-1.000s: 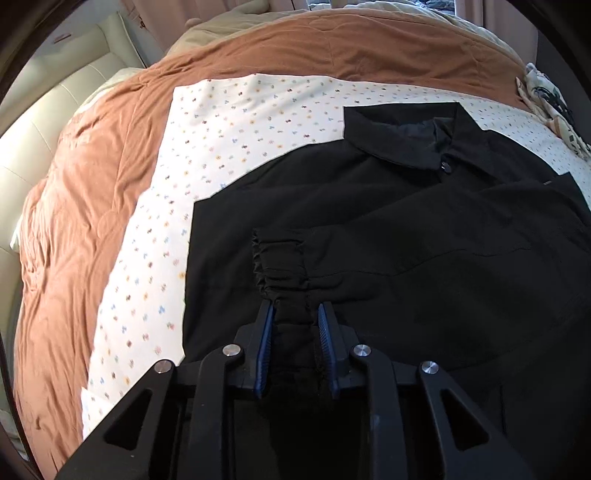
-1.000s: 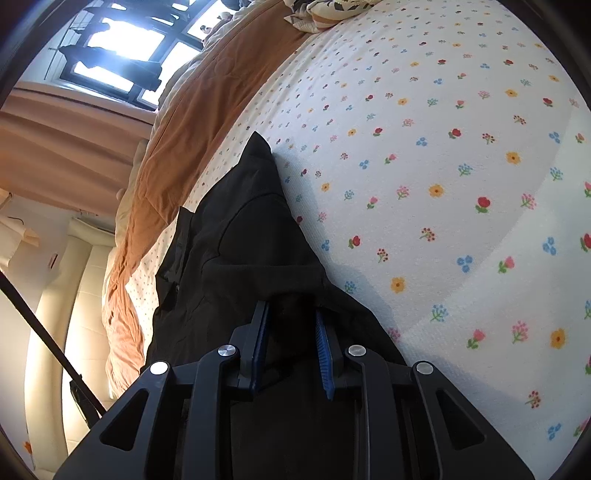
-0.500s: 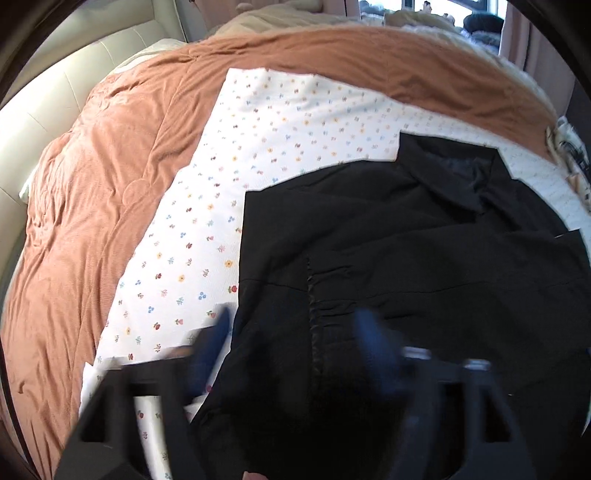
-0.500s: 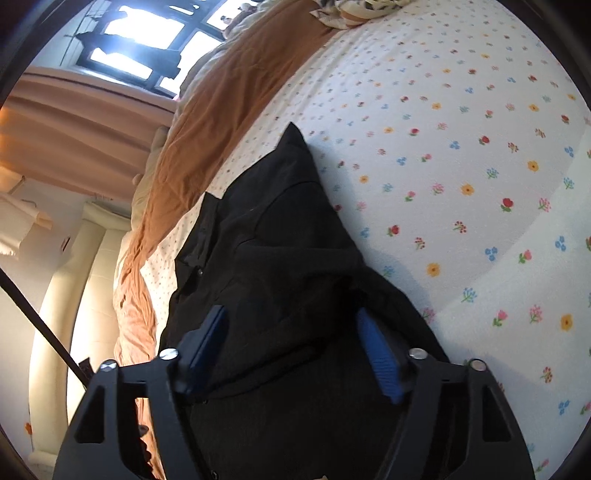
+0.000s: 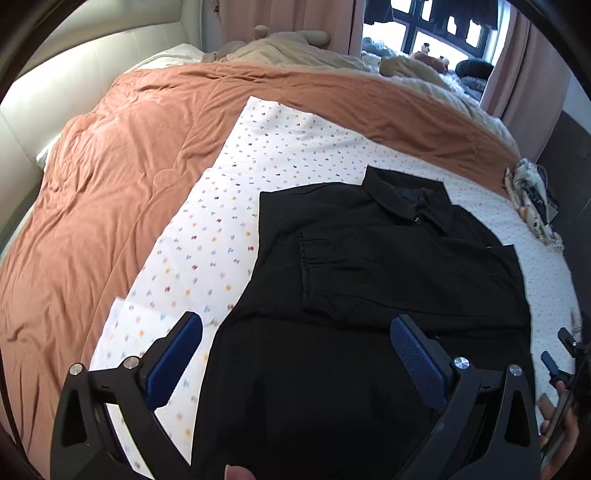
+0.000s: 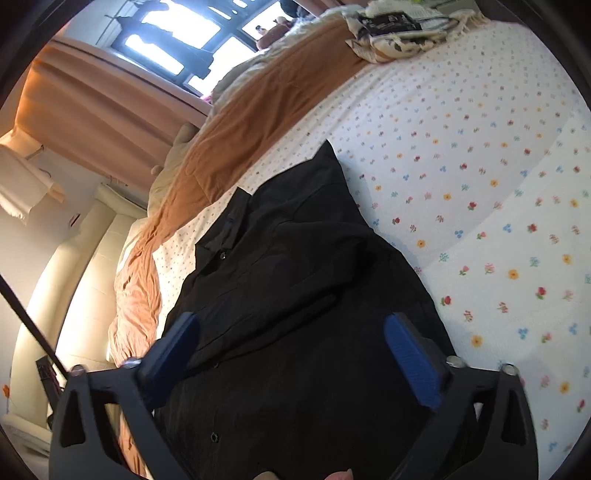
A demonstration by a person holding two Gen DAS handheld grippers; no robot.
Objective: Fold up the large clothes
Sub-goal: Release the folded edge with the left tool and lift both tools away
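A black collared shirt [image 5: 369, 266] lies face up on a floral sheet [image 5: 221, 236]. Its gathered sleeve cuff [image 5: 306, 258] is folded across the chest below the collar [image 5: 406, 199]. My left gripper [image 5: 295, 321] hovers open above the shirt's lower left part, holding nothing. In the right wrist view the same shirt [image 6: 288, 266] lies under my right gripper [image 6: 291, 319]. Its jaws are opening wide, with no cloth between the blue pads [image 6: 410, 354].
The floral sheet [image 6: 480, 184] covers an orange quilt [image 5: 129, 166] on a bed with a cream headboard [image 5: 74, 74]. A patterned cloth bundle [image 5: 532, 195] lies near the bed's right edge. A window [image 5: 436, 22] and pink curtains stand beyond.
Both grippers were shut on black shirt fabric. They have let go, spread wide and drawn back and up. The folded sleeve stays on the shirt.
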